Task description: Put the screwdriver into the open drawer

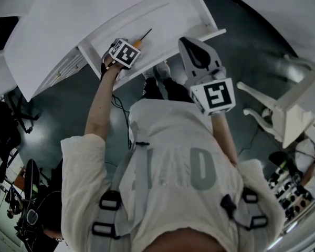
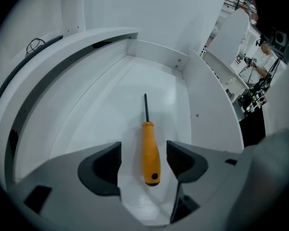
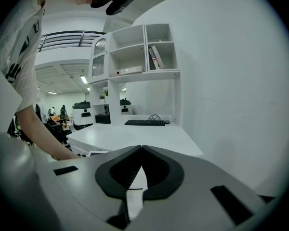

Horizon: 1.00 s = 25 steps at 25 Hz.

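The screwdriver [image 2: 150, 153], with an orange handle and a thin dark shaft, lies flat on the floor of the open white drawer [image 2: 111, 105], shaft pointing at the back wall. My left gripper [image 2: 144, 146] points steeply down over it, open. The handle lies between the two dark pads [image 2: 108, 165] with a gap on each side. From the head view the left gripper [image 1: 124, 52] hangs over the drawer [image 1: 170, 14] and the screwdriver [image 1: 142, 39] pokes out beyond it. My right gripper [image 1: 192, 45] is held beside the drawer's right end, shut and empty [image 3: 141, 149].
The drawer sticks out from a white desk [image 1: 68, 20]. A white chair [image 1: 275, 112] stands on the dark floor at right, black office chairs [image 1: 2, 127] at left. In the right gripper view, a keyboard [image 3: 144, 122] lies on another desk below wall shelves [image 3: 135, 52].
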Tool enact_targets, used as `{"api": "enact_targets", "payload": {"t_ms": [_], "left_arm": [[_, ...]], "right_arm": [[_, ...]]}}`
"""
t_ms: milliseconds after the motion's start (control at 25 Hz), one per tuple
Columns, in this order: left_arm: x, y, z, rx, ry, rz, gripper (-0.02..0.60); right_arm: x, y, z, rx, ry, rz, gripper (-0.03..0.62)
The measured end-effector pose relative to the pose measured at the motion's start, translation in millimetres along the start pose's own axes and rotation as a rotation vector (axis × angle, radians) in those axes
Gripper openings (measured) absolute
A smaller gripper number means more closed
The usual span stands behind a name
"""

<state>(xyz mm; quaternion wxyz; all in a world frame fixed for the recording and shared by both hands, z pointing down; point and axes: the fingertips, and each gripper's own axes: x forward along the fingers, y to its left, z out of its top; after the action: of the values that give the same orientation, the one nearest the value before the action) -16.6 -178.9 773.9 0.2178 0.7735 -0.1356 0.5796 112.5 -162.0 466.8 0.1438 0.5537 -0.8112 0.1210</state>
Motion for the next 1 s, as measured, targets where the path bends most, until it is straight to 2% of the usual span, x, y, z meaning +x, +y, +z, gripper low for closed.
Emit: {"api": "enact_targets", "payload": {"t_ms": [160,400,520,640,720,800,920,1000], "left_arm": [[-10.3,3.1,10.1,0.008,-0.026,0.02,0.275],[-45.7,21.1,49.0,-0.001,-0.132,0.074,0.275],[-83.9,48.5,76.0,-0.005,-0.205,0.151,0.274],[-112.7,75.9,97.0,-0.023,-0.3,0.174,0.273],[-142.0,81.2,116.5,-0.034,-0.382,0.209,0.273],[-186.6,81.0,143.2,-0.047,-0.504,0.271,0.273],[-271.5,86.8,176.2,-0.083,-0.735,0.366,0.273],[-334.2,86.5,189.0,-0.081,-0.893,0.446,0.273]], "right_arm": [[-0.7,-0.5,0.9,-0.005,-0.004,0.006,0.005],[3.1,2.1,13.2,-0.032,-0.035,0.036,0.005],[9.7,7.2,21.3,-0.049,-0.055,0.055,0.005],[30.7,14.4,30.8,-0.066,-0.072,0.069,0.005],[29.7,15.3,41.5,-0.077,-0.102,0.079,0.005],[19.4,14.3,54.4,-0.076,-0.139,0.092,0.005],[17.9,17.9,73.4,-0.078,-0.189,0.109,0.005],[21.6,22.7,85.3,-0.086,-0.214,0.116,0.005]]}}
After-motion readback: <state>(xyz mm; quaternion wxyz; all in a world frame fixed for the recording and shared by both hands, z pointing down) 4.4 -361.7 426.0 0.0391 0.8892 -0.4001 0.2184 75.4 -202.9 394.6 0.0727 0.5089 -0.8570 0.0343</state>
